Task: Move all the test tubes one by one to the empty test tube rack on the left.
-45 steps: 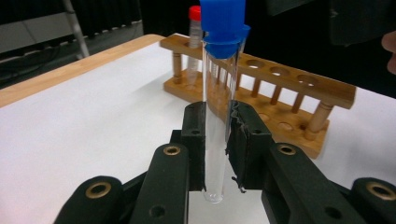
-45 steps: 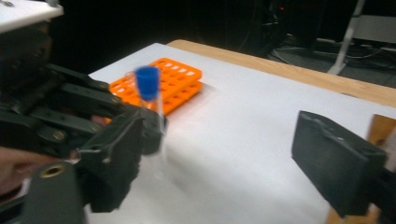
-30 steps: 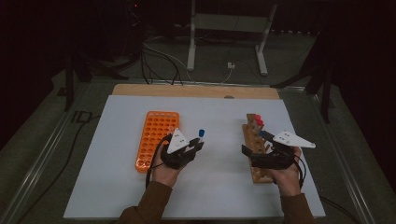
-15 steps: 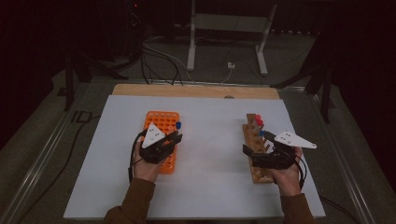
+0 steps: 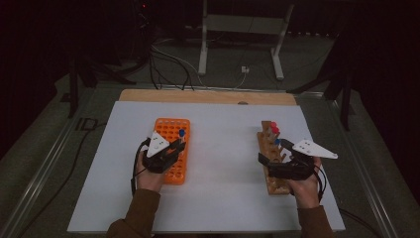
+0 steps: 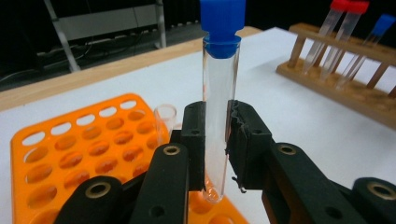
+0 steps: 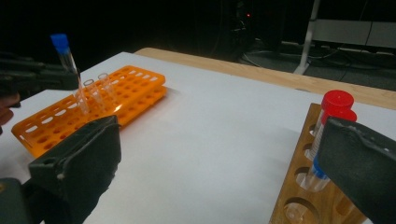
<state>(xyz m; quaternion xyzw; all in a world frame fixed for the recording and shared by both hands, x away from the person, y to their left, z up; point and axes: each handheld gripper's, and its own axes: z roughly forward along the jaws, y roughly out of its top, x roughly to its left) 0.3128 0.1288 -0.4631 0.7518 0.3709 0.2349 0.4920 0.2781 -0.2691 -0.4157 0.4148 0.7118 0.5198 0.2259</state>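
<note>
I see a white counter (image 5: 223, 198) with a bare wooden strip (image 5: 208, 96) along its far edge. Beyond it, on the dark floor, stand a grey metal stand (image 5: 237, 25) and loose cables (image 5: 168, 59).

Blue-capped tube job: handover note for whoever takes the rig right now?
Left gripper: shut on the clear plastic test tube with blue cap, upright over the orange plastic tube rack.
Right gripper: open, by the wooden tube rack.
Done: one uncapped clear tube stands in the orange rack.
Left: seat the held tube; two red-capped tubes and another blue-capped one wait in the wooden rack.
</note>
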